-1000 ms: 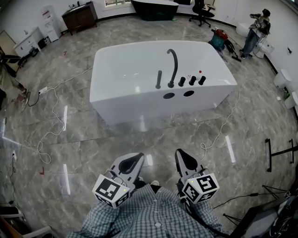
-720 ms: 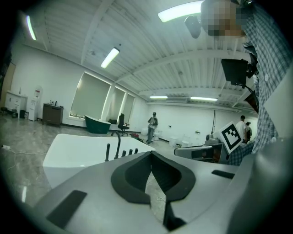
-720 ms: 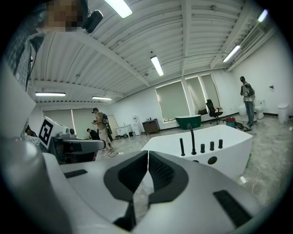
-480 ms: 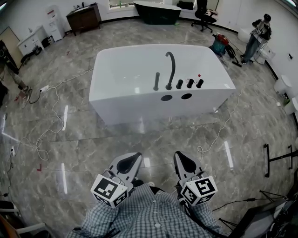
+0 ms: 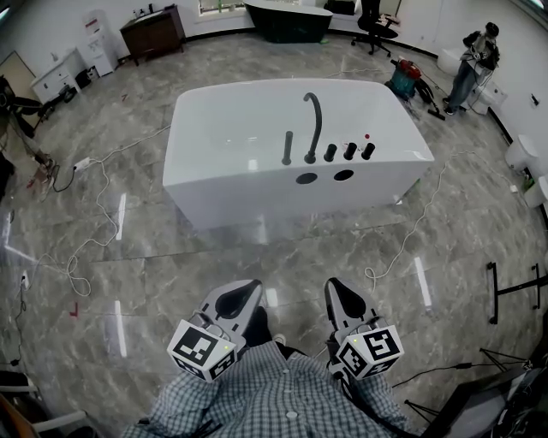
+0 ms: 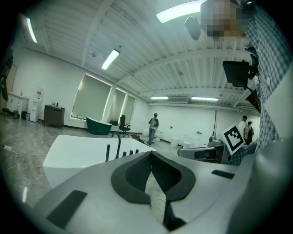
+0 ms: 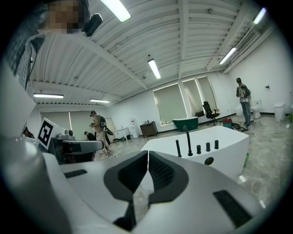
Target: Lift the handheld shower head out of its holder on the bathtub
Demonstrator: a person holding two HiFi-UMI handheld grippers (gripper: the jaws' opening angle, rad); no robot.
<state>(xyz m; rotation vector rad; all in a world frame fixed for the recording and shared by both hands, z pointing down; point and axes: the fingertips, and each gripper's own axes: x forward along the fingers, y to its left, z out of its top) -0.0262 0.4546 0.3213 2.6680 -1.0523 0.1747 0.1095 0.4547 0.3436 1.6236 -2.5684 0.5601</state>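
Observation:
A white bathtub (image 5: 248, 175) stands on the marble floor some way ahead of me. On its near rim are a tall black curved spout (image 5: 315, 124), a slim black handheld shower head (image 5: 288, 147) upright in its holder left of the spout, and three black knobs (image 5: 349, 151). My left gripper (image 5: 242, 295) and right gripper (image 5: 340, 292) are held low by my checked shirt, far short of the tub, both shut and empty. The left gripper view shows the shower head (image 6: 108, 152) beyond the closed jaws. The right gripper view shows the shower head (image 7: 177, 147) too.
Cables trail over the floor at left (image 5: 94, 231) and right (image 5: 415, 227) of the tub. A person (image 5: 475, 51) stands at the back right near a red and teal machine (image 5: 407, 77). A dark tub (image 5: 287, 19) and a cabinet (image 5: 150, 32) line the far wall.
The view has shifted slightly, so the tub sits a little higher and further left. Both grippers stay shut and low by my body.

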